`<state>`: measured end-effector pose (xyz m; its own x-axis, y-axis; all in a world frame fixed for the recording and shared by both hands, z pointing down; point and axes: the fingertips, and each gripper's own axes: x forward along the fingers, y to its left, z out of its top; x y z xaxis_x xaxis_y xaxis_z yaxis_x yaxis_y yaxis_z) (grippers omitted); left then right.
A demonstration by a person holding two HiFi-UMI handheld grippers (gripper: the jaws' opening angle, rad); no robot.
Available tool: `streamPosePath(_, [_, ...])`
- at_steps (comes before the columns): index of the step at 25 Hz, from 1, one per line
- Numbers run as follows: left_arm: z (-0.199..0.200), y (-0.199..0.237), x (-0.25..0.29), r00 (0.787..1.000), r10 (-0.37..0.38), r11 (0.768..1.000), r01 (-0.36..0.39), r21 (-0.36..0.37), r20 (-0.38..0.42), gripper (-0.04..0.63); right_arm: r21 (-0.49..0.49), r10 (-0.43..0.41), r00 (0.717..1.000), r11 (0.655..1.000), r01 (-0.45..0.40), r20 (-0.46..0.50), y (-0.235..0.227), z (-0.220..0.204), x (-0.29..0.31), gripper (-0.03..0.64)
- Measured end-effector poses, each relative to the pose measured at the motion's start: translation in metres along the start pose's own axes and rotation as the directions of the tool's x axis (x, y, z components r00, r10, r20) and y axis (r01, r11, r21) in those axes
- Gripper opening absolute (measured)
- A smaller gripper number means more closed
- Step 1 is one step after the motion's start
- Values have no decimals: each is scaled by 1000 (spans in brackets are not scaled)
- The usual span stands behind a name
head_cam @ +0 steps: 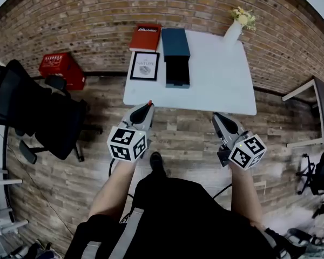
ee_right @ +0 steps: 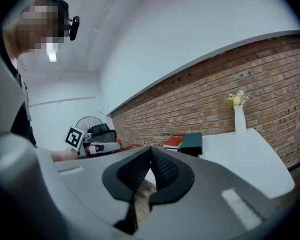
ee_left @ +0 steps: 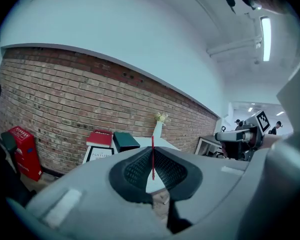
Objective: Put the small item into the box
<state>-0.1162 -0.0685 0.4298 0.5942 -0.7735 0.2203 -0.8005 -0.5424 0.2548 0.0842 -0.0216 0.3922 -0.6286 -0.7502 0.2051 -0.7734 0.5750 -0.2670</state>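
A dark teal box (head_cam: 175, 42) lies on the white table (head_cam: 221, 80), with its black tray (head_cam: 177, 72) slid open toward me. My left gripper (head_cam: 149, 107) hovers just short of the table's near edge, shut on a thin red strip (head_cam: 150, 102). In the left gripper view the strip (ee_left: 152, 160) stands upright between the closed pads, and the box (ee_left: 126, 140) is far ahead. My right gripper (head_cam: 216, 116) hangs below the table's near right edge, jaws shut with nothing between them. The right gripper view shows the box (ee_right: 192, 143) in the distance.
A red book (head_cam: 145, 36) and a framed print (head_cam: 144, 66) lie left of the box. A white vase with flowers (head_cam: 235, 30) stands at the table's far right. A black office chair (head_cam: 38, 117) and a red crate (head_cam: 62, 69) sit on the floor to the left.
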Motion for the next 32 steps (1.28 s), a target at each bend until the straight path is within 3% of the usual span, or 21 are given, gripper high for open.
streamPosePath(7, [32,48,32,1000,-25,1000,25,7,9,17,-10,-22,1000,1000,22,16,-14,29,56,2])
streamPosePath(17, [49,65,80,999,-32,999,32,28,-18,17,9,-17,999,1000,16,32,-54,42,89,2])
streamPosePath(25, [70,63,161,999,26,999,-24,39,-28,17,8,8,999,1000,-8,43,-148,67,110,2])
streamPosePath(32, [84,65,214,994,107,994,-106,19,-24,17,9,89,996,996,-90,7,-210,84,136,2])
